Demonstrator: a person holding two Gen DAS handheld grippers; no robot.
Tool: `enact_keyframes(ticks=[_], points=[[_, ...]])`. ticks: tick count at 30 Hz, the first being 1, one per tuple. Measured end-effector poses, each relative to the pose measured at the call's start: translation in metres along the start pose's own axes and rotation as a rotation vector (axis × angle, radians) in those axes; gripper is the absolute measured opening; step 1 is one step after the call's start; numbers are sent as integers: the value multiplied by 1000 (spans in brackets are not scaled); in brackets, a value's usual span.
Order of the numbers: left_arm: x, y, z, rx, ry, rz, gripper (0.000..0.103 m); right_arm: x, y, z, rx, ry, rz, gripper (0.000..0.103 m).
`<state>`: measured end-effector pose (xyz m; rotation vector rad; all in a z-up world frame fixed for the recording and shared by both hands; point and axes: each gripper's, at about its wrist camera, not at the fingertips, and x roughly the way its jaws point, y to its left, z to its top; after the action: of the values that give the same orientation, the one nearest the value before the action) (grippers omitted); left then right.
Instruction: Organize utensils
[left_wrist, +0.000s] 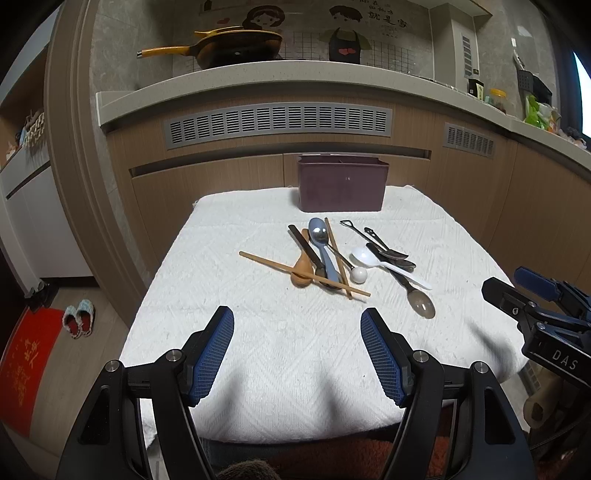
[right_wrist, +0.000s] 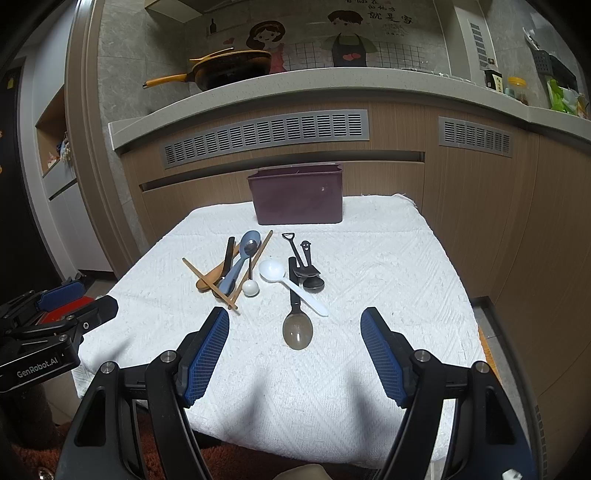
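Left wrist view
Left gripper (left_wrist: 297, 319): jaws spread wide, nothing between them, held over the near part of a white textured cloth (left_wrist: 258, 369).
Right gripper (left_wrist: 517, 291): only its side shows at the right edge; from here I cannot tell how far it is spread.
Utensils: a loose heap in the middle of the cloth, well ahead of the fingers.
Maroon bin (left_wrist: 341, 188): upright at the far edge of the cloth, open top, just behind the heap.
Chopsticks (left_wrist: 303, 273): thin wooden sticks crossing a wooden spoon (left_wrist: 301, 271) and a blue-grey spoon (left_wrist: 323, 245); likely light, stiff and prone to roll.
White plastic spoon (left_wrist: 388, 264): lies across dark spoons to the right.

Right wrist view
Right gripper (right_wrist: 295, 319): jaws wide apart and empty, pointed at the nearest utensil.
Left gripper (right_wrist: 79, 308): seen side-on at the left edge; its opening is unclear here.
Dark-handled spoon (right_wrist: 296, 321): translucent bowl nearest the fingers, handle running away under the white plastic spoon (right_wrist: 291, 286).
Handling judgement: all pieces look rigid and light; smooth plastic and metal may slip, so pinch across a handle near its middle, not the bowl.
Overlap risk: lifting the lower spoon may drag the white one along.
Black novelty spoons (right_wrist: 306, 266): stacked just beyond, touching each other.
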<state>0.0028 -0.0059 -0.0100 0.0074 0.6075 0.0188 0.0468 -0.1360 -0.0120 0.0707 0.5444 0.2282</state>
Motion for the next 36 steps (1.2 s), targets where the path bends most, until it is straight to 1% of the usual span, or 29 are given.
enact_keyframes(ticks=[4,7,9,12,14,15,17,20,22,24,26,28,29,31,32,36], points=[[6,-1,2,13,25,2,71,1,-1,0,-2,5,2,71],[13,2,8,21,42,-17,71,4,-2,3,-13,6,4,71],[18,5,15,22,37,-29,71,5,-2,7,-32,-5,0,71],[29,9,24,18,20,-56,71,11,-3,17,-77,-34,-29,71],[40,12,31,3,13,-78,71,19,-4,24,-103,-38,-58,71],[47,14,34,-4,12,-85,71,23,-4,26,-115,-36,-70,68],[62,15,39,-4,27,-88,72,37,-5,31,-132,-7,-79,64],[88,14,42,11,85,-105,72,60,-11,37,-116,54,-44,60],[103,11,42,17,126,-123,72,75,-16,39,-96,92,-28,59],[113,4,42,26,144,-153,72,91,-25,41,-66,127,-18,58],[119,-7,43,32,142,-179,71,99,-31,41,-50,135,-21,58],[127,-16,46,19,146,-215,71,102,-37,42,-46,119,-32,58],[131,-20,48,13,152,-230,70,102,-40,42,-44,106,-38,58],[142,-30,51,11,171,-233,68,101,-47,43,-35,84,-46,58],[147,-36,53,14,182,-234,64,100,-51,43,-33,73,-50,58],[166,-55,55,14,211,-232,45,94,-66,44,-18,39,-67,60]])
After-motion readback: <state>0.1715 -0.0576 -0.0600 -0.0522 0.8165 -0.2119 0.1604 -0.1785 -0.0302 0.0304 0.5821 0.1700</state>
